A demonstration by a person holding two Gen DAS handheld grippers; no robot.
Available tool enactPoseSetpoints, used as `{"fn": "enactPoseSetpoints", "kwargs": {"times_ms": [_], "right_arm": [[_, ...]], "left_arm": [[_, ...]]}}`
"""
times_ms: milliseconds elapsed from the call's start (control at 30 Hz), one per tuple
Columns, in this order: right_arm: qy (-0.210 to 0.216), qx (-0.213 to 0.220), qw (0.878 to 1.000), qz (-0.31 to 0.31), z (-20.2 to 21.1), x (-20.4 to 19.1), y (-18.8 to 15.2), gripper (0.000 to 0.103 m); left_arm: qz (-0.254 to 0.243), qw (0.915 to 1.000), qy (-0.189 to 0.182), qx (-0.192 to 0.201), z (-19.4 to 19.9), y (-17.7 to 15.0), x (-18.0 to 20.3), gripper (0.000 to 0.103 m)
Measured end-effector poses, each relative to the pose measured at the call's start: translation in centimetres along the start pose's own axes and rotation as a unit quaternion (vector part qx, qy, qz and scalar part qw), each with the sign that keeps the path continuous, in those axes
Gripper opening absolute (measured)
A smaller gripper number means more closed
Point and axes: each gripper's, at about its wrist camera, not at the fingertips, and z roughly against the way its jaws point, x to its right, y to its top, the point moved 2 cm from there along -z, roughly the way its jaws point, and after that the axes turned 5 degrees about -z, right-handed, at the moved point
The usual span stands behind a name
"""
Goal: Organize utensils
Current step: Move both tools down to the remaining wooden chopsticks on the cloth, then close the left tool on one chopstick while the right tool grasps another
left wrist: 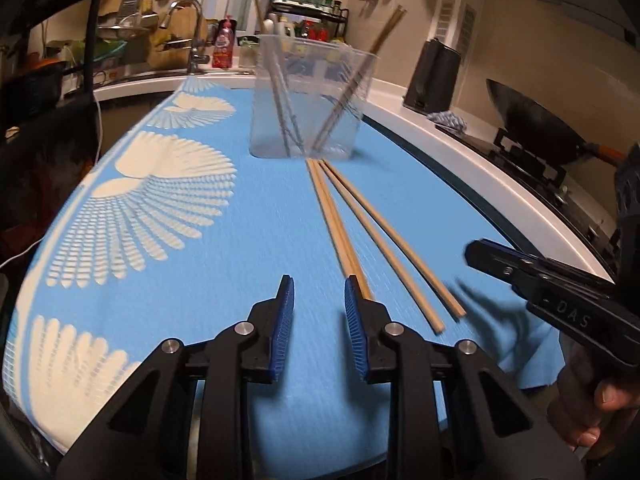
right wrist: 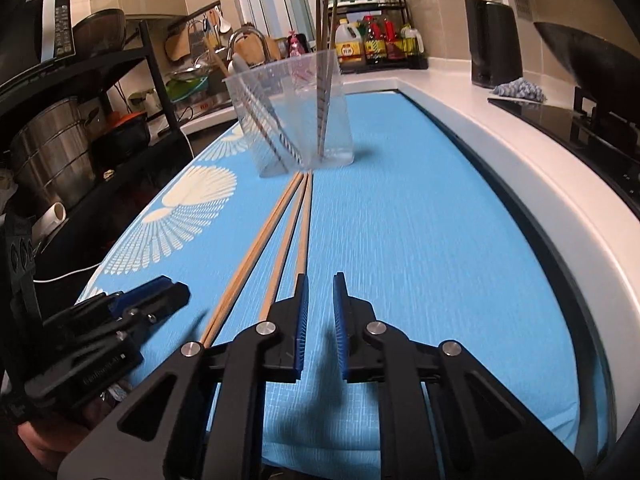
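Several wooden chopsticks (left wrist: 372, 236) lie side by side on the blue mat (left wrist: 240, 240), their far tips at the foot of a clear plastic cup (left wrist: 308, 96). The cup holds more chopsticks standing upright. My left gripper (left wrist: 319, 300) is open and empty, its right finger just over the near end of the leftmost chopsticks. My right gripper (right wrist: 320, 300) is open and empty, just right of the chopsticks (right wrist: 280, 248) in its view, with the cup (right wrist: 292, 116) ahead. Each gripper shows in the other's view: the right one (left wrist: 560, 292) and the left one (right wrist: 120, 312).
A white counter edge (right wrist: 520, 168) runs along the mat's right side, with a black stove and wok (left wrist: 560, 128) beyond it. A black kettle (left wrist: 436, 76) and a blue cloth stand on the counter. A sink tap (left wrist: 192, 36) and bottle rack are at the back.
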Motion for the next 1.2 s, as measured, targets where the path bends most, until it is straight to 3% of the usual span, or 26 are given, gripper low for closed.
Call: {"fn": "enactPoseSetpoints", "kwargs": {"times_ms": [167,333,567,633,700,1067,1200], "right_arm": [[0.015,-0.017,1.000,0.004,-1.0,-0.5,-0.5,0.013],[0.007,-0.049,0.998,0.026,-2.6,-1.3,-1.5,0.013],[-0.004,-0.045,0.998,0.043,-2.5,-1.6,-1.7,0.013],[-0.006,-0.046,0.998,0.045,-2.4,-1.6,-1.7,0.008],[-0.008,-0.047,0.998,0.046,-2.3,-1.6,-1.7,0.007],[-0.050,-0.045,0.998,0.019,-1.2,0.8,-1.5,0.007],[-0.068,-0.039,0.997,0.004,-0.6,1.9,-1.7,0.007]], "left_arm": [[0.013,0.9996,-0.018,-0.017,-0.8,-0.5,0.5,0.016],[0.011,0.9993,-0.023,-0.029,-1.3,-0.7,1.0,0.016],[-0.031,0.9986,0.015,-0.040,-1.8,-0.5,2.6,0.016],[-0.044,0.9979,0.028,-0.039,-1.8,-0.6,3.0,0.015],[-0.052,0.9970,0.041,-0.039,-1.7,-0.6,3.0,0.008],[-0.047,0.9966,0.060,-0.030,0.4,-1.4,-0.8,0.005],[-0.043,0.9977,0.046,-0.024,1.1,-1.7,-2.3,0.006]]}}
